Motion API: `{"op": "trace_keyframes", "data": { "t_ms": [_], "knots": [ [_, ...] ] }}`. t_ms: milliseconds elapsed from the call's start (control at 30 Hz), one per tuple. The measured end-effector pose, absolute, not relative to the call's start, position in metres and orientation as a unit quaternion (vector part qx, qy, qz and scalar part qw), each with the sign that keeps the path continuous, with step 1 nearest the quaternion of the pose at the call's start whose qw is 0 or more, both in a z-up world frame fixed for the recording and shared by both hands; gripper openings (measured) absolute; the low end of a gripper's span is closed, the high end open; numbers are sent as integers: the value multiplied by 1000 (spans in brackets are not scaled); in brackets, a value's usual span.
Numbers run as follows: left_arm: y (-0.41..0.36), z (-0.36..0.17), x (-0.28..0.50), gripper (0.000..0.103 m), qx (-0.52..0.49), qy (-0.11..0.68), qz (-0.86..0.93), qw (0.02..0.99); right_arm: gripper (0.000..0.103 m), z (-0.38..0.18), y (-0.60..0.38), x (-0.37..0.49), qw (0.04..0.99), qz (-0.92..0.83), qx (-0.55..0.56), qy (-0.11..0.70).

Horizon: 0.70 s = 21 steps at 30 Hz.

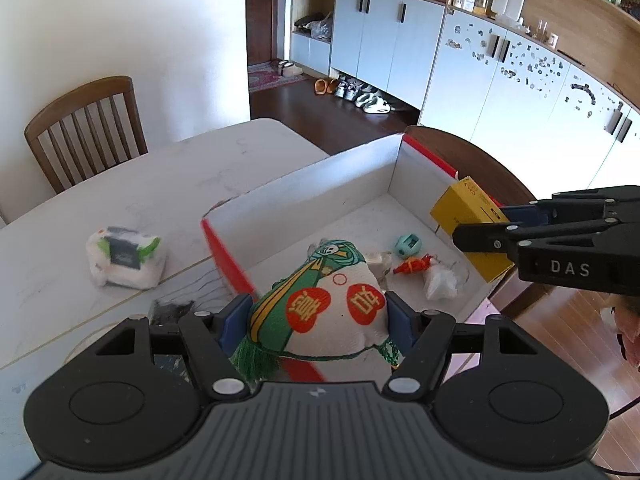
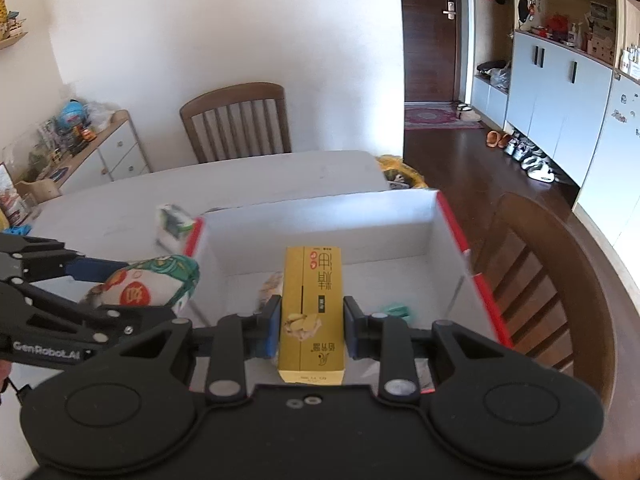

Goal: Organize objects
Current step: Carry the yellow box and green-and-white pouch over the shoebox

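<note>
My left gripper (image 1: pixel 316 322) is shut on a white cloth pouch (image 1: pixel 320 304) with green trim and red round patches, held over the near left rim of a white cardboard box (image 1: pixel 320 178) with red edges. My right gripper (image 2: pixel 308 326) is shut on a tall yellow carton (image 2: pixel 312 312), held above the box's inside. In the left wrist view the right gripper (image 1: pixel 486 228) and yellow carton (image 1: pixel 468 216) hang over the box's right side. Seen from the right wrist, the left gripper (image 2: pixel 132 286) carries the pouch (image 2: pixel 152 284) at the box's left wall.
Inside the box lie a teal round toy (image 1: pixel 408 245), an orange-red figure (image 1: pixel 414 266) and a clear plastic bag (image 1: pixel 442 280). A wrapped tissue pack (image 1: pixel 124 256) sits on the white table (image 1: pixel 160 184). Wooden chairs stand at the far side (image 2: pixel 236 120) and right (image 2: pixel 540 280).
</note>
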State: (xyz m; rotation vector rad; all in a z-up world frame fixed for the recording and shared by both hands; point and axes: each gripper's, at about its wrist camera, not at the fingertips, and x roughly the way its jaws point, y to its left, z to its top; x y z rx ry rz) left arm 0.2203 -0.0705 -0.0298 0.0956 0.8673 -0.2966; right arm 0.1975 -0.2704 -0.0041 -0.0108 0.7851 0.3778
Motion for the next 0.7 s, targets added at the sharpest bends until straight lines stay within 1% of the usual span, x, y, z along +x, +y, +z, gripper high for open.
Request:
{"op": "trace_keyframes", "data": {
  "t_ms": [233,700],
  "knots": [
    [-99,-21,248,70,52,405,-139,902,29,-10,-289,222,909,179,-17,377],
    [-139,-60,320,70,74,438,-123,887,29,-57,-286,247,887,190,-43,419]
  ]
}}
